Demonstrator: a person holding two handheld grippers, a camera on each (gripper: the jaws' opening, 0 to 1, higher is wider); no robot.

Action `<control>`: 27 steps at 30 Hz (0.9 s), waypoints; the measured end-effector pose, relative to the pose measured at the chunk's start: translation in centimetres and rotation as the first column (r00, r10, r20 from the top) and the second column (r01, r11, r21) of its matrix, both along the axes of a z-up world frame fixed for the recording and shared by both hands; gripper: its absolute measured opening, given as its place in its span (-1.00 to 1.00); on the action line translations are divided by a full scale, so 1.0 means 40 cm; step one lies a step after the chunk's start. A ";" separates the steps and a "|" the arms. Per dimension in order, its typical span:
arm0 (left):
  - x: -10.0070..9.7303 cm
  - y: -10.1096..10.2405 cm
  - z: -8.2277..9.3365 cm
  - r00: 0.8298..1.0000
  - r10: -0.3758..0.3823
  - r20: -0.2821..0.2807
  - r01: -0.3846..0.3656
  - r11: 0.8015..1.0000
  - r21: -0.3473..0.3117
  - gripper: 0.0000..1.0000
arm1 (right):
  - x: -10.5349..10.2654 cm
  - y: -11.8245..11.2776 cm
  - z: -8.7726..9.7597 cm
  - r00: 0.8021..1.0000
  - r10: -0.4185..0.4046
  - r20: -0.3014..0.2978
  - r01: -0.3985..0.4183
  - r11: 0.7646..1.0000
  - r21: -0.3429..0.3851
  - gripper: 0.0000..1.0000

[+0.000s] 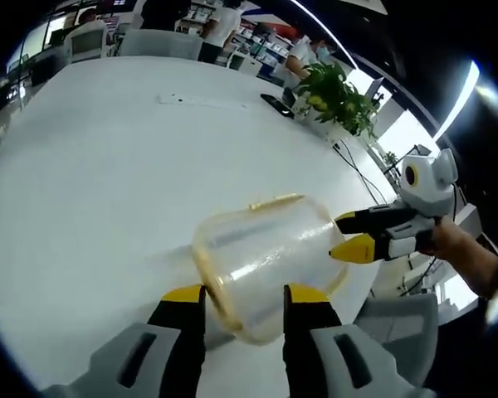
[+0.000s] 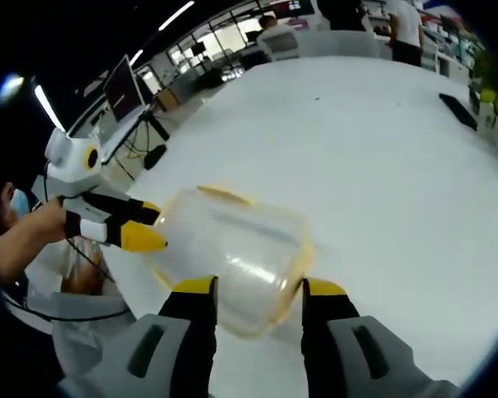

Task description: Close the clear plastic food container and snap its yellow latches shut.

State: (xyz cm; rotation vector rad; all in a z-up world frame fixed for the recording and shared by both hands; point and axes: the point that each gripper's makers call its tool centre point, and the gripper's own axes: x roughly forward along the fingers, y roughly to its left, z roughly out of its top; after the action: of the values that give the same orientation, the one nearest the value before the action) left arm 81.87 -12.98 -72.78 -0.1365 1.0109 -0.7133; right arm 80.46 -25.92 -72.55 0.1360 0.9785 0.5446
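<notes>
- Looking along the left gripper [image 1: 243, 292] in the left gripper view: jaws parted wide at lower centre, straddling the near end of the clear plastic food container [image 1: 266, 264], which lies tipped on the white table [image 1: 108, 166]; cannot tell whether either jaw actually presses the wall.
- Entering from the right of that frame, the right gripper [image 1: 349, 235], yellow tips at the container's far side, slightly apart; contact looks likely but unconfirmed.
- Risking here: slick curved plastic squirting sideways if one tong squeezes before the other braces it.
- Switching to the right gripper view: own jaws spread at lower centre, either side of the container's yellowish rim [image 2: 292, 274]; no firm clamp visible.
- Coming in from the left of that frame, the left gripper, tips beside the container's other end.
- Judging latches: blurred, position unclear; a misread could mean pushing on bare wall and denting or rolling the container toward the table edge at the frame's lower left.
</notes>
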 end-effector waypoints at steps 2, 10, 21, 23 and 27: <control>-0.006 0.003 0.000 1.000 0.003 -0.002 -0.003 1.000 0.000 -0.41 | -0.003 0.002 0.000 1.000 0.003 0.000 -0.003 1.000 0.000 -0.26; -0.011 0.009 -0.001 1.000 0.025 0.005 -0.025 1.000 -0.015 -0.40 | -0.007 0.004 -0.001 1.000 0.011 0.000 -0.011 1.000 0.008 -0.26; -0.005 0.013 0.005 0.999 0.008 0.038 -0.008 1.000 -0.016 -0.42 | -0.007 -0.010 0.005 0.999 0.051 0.003 -0.051 0.998 0.031 -0.33; 0.001 0.019 0.014 0.999 0.006 0.047 -0.006 1.000 -0.020 -0.43 | -0.003 -0.016 0.009 0.998 0.062 0.013 -0.062 0.998 0.023 -0.33; 0.011 0.024 0.038 0.998 0.007 0.065 -0.005 0.999 -0.036 -0.41 | 0.001 -0.019 0.023 0.995 0.095 0.034 -0.095 0.995 0.020 -0.33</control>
State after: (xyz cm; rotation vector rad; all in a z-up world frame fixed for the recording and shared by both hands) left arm 82.33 -12.02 -71.24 -0.1465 0.9352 -0.7263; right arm 80.49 -26.69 -71.64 0.1003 0.9509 0.6430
